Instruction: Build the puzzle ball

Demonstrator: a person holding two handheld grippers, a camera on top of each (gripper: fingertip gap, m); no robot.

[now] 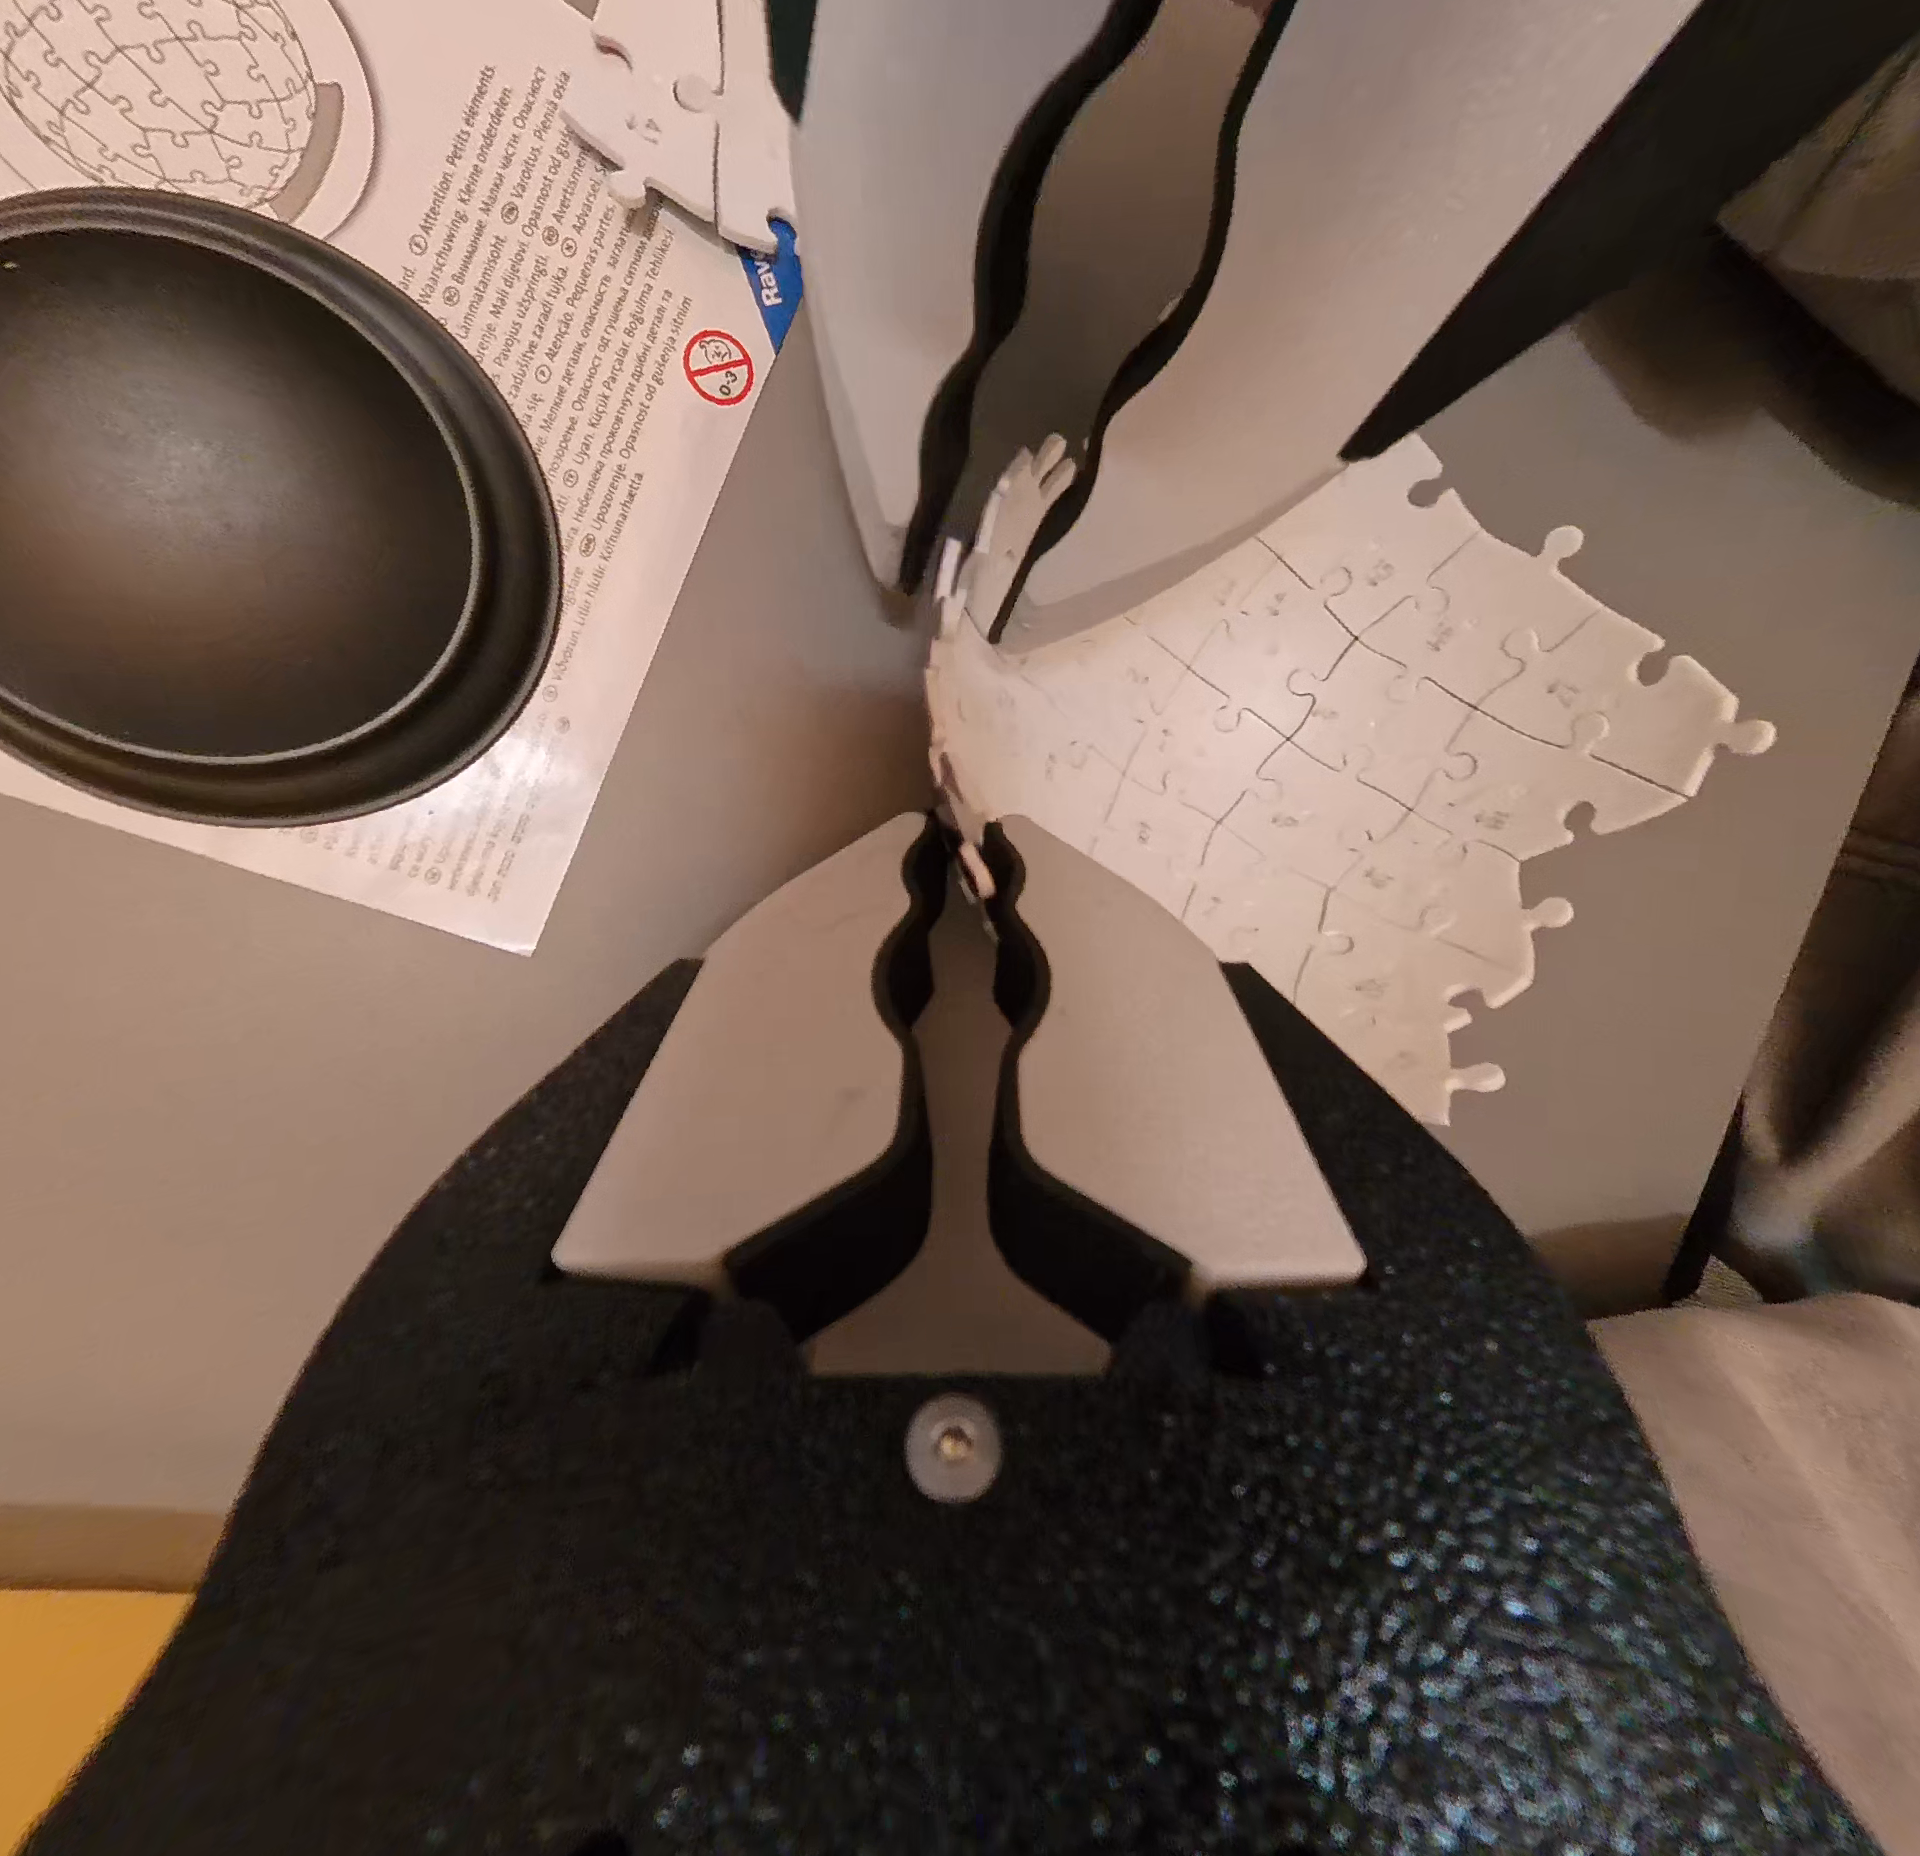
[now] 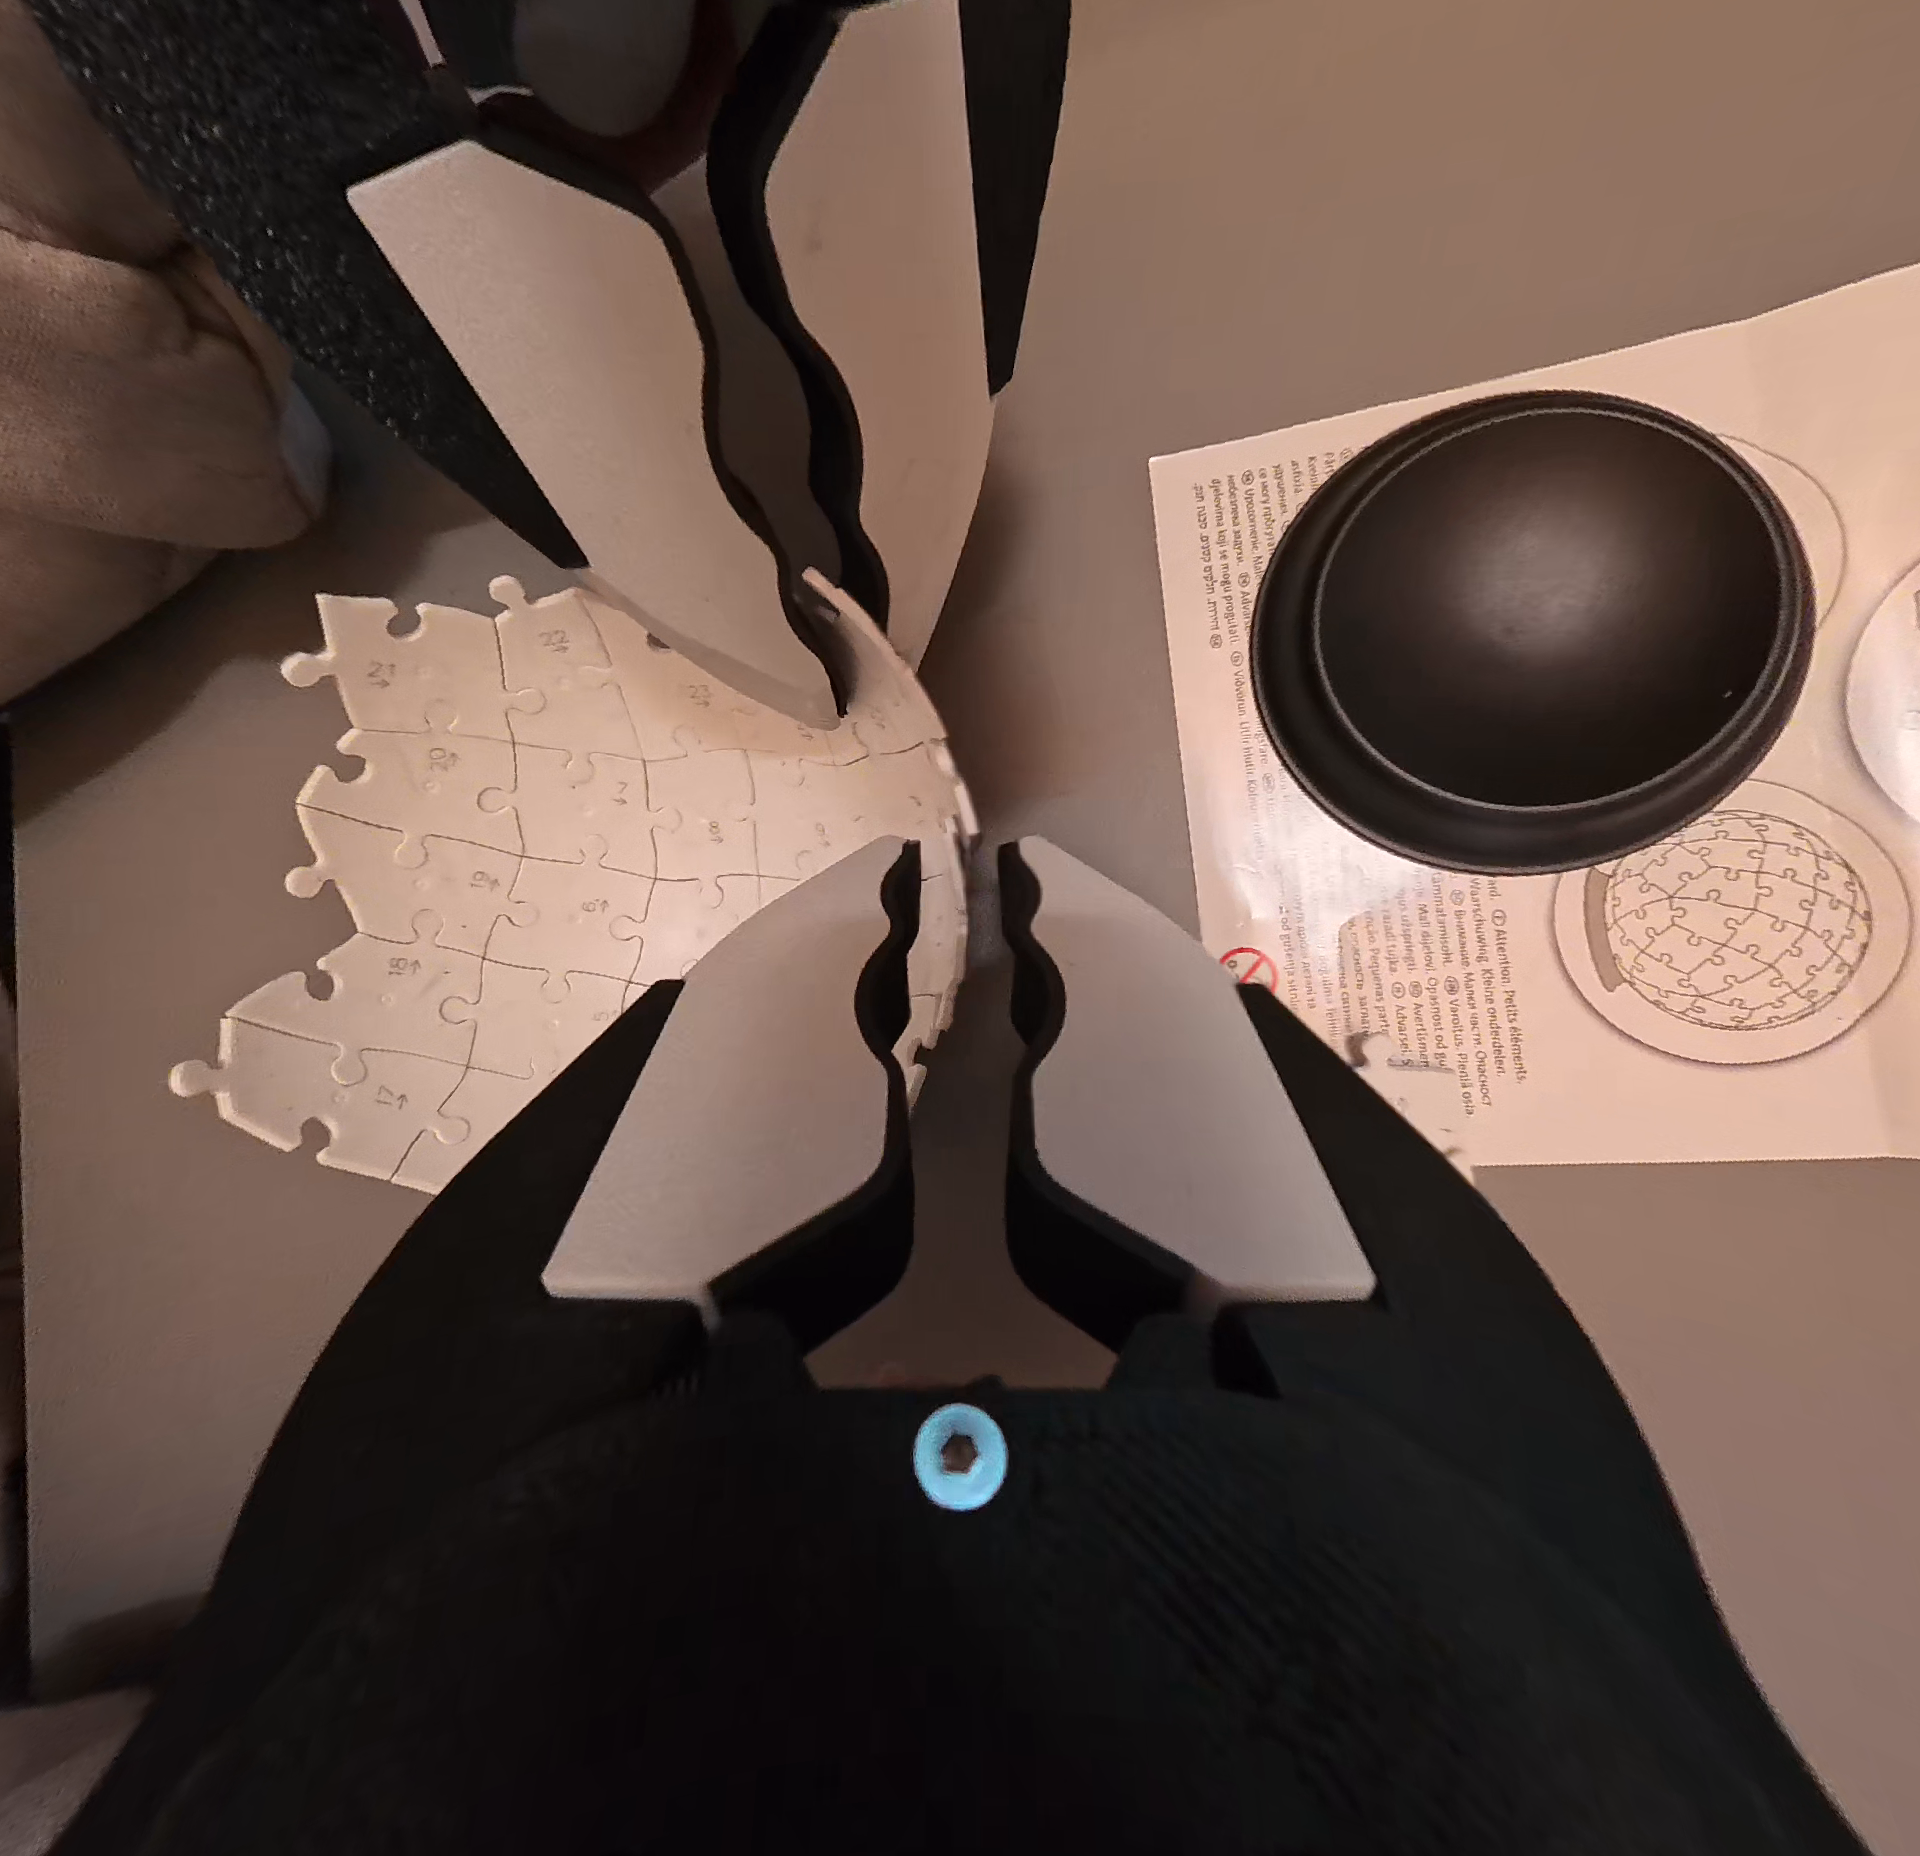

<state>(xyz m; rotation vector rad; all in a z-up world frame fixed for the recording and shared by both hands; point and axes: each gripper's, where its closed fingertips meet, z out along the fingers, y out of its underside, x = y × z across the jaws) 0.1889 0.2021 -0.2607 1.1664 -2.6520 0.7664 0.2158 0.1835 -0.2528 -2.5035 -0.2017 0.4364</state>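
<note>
Curved puzzle section (image 1: 1351, 767) is pinched at its rim, frame centre, by the nearly closed left gripper (image 1: 961, 835), presumably steadied for joining. Right gripper (image 2: 961, 850) straddles the same rim, jaws slightly parted; grip cannot be told.

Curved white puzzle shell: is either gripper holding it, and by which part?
Both grip the curved white shell of joined puzzle pieces along one knobbed edge: the left gripper is shut on the rim, and the right gripper straddles it farther along.
</note>
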